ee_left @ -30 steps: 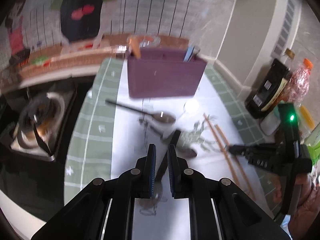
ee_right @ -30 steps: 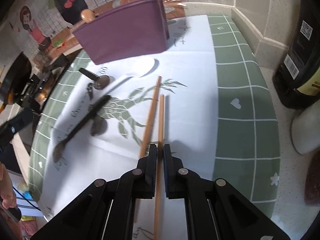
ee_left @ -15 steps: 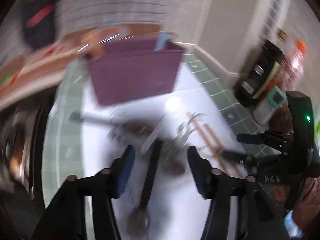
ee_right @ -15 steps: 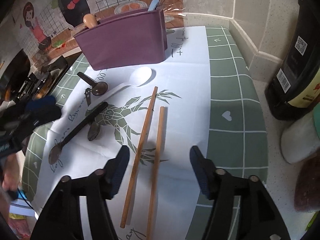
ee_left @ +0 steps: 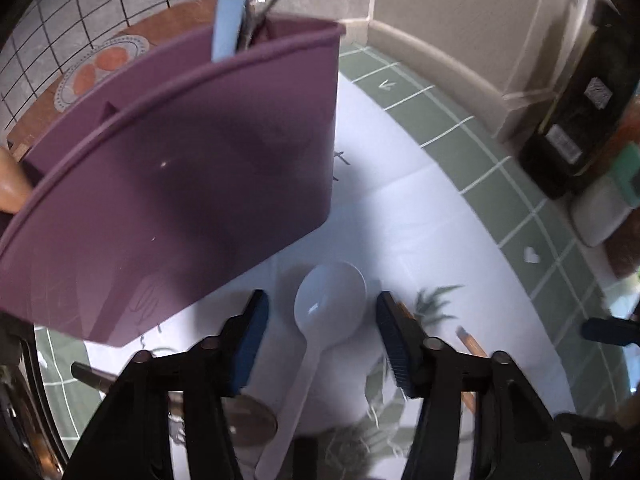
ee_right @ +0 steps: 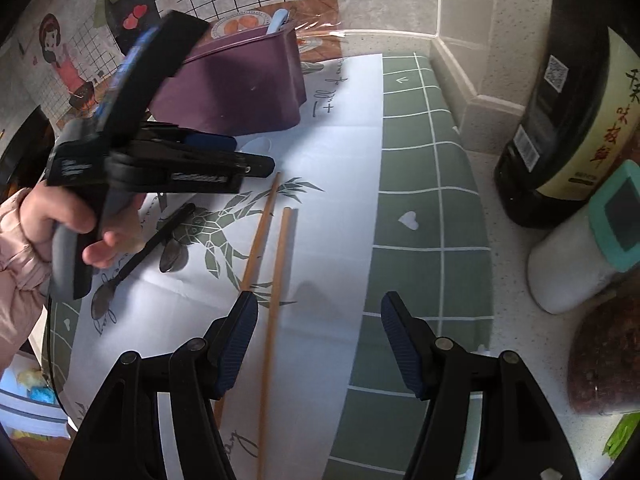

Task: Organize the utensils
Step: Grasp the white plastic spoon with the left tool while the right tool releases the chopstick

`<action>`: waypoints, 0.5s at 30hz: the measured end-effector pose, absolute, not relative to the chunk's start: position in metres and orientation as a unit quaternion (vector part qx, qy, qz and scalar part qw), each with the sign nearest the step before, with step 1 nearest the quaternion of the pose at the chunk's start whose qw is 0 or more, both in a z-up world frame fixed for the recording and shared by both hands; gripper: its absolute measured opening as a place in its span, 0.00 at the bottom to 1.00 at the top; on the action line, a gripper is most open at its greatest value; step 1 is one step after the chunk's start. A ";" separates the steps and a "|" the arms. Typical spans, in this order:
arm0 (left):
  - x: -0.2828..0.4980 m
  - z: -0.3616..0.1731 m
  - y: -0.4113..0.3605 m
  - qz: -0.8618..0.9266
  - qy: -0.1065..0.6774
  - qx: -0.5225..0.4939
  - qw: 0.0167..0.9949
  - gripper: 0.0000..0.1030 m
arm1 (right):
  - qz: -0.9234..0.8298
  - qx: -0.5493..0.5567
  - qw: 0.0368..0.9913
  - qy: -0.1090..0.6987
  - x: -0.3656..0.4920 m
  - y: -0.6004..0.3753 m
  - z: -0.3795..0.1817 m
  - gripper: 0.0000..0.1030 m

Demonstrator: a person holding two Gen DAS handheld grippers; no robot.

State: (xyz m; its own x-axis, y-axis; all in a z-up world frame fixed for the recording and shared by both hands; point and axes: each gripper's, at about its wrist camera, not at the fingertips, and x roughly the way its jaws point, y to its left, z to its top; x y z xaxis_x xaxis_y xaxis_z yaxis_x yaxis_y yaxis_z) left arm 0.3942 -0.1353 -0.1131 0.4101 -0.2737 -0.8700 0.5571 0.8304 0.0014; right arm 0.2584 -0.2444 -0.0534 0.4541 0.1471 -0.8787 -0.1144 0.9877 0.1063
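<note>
My left gripper (ee_left: 320, 332) is open, its fingers on either side of a white plastic spoon (ee_left: 326, 308) that lies on the white mat just in front of the purple utensil holder (ee_left: 180, 184). The holder (ee_right: 240, 92) has a light blue handle (ee_left: 226, 26) standing in it. My right gripper (ee_right: 318, 344) is open and empty, above the mat beside two wooden chopsticks (ee_right: 276, 276). A black spoon (ee_right: 140, 256) and a small metal spoon (ee_right: 174, 254) lie left of the chopsticks. The left gripper also shows in the right wrist view (ee_right: 224, 156).
A dark sauce bottle (ee_right: 568, 120) and a white jar with a teal lid (ee_right: 588, 248) stand at the right by the wall corner. A green checked mat (ee_right: 420, 208) lies under the white one. The stove is off to the left.
Both grippers have opened. The left let go of the black spoon and moved forward to the white spoon by the holder. The right let go of a chopstick and pulled back.
</note>
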 end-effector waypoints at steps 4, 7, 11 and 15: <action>0.398 -0.111 -0.137 -0.247 0.479 0.135 0.831 0.34 | 0.083 0.025 0.848 0.523 0.258 -0.248 -0.055 0.60; 0.389 -0.108 -0.127 -0.250 0.472 0.124 0.836 0.34 | 0.080 0.024 0.849 0.522 0.262 -0.247 -0.057 0.60; 0.370 -0.092 -0.098 -0.239 0.461 0.077 0.851 0.34 | 0.095 0.035 0.842 0.530 0.272 -0.239 -0.062 0.63; 0.340 -0.071 -0.059 -0.217 0.445 0.024 0.869 0.34 | 0.088 0.013 0.842 0.532 0.287 -0.223 -0.069 0.49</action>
